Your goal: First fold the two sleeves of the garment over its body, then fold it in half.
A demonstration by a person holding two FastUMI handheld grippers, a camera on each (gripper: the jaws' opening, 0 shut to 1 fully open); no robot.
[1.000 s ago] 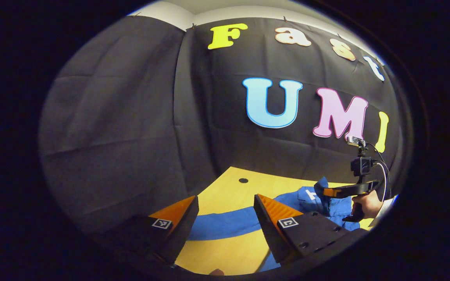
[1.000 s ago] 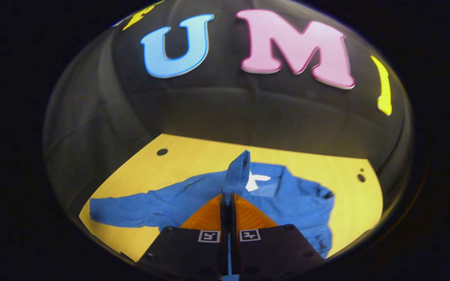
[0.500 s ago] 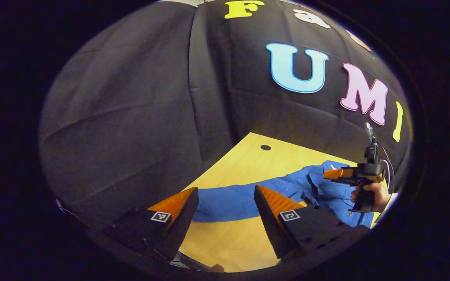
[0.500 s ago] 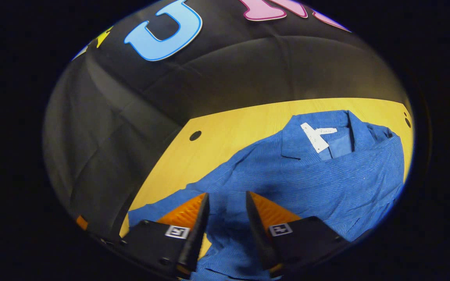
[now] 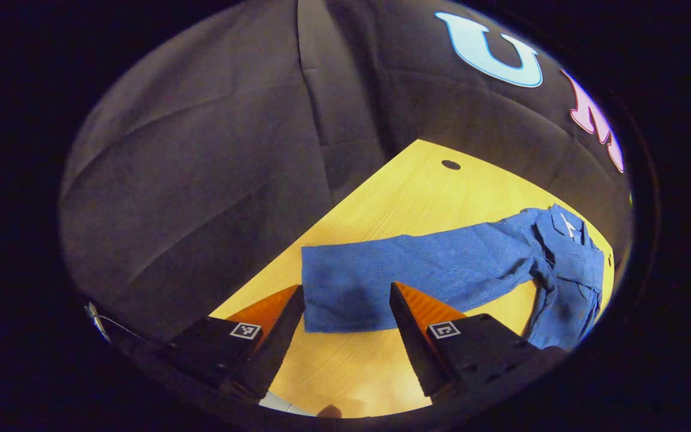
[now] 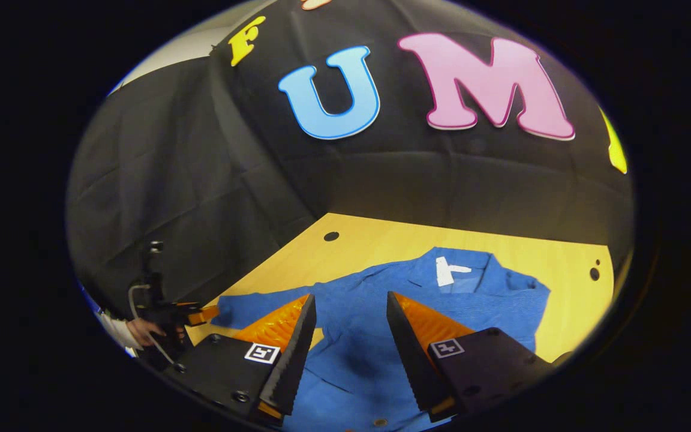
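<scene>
On the wooden table, the outstretched sleeve runs toward two o'clock from the wide-open, empty left gripper; the right gripper gapes empty over the shirt's body.

From my remote station: a yellow wooden table fills the lower half of the left gripper view, with one round dark hole near its far edge at about 1 o'clock. In the right gripper view I see the same table, one hole at 11 o'clock, another at 3 o'clock. Black cloth wall stands behind.
</scene>
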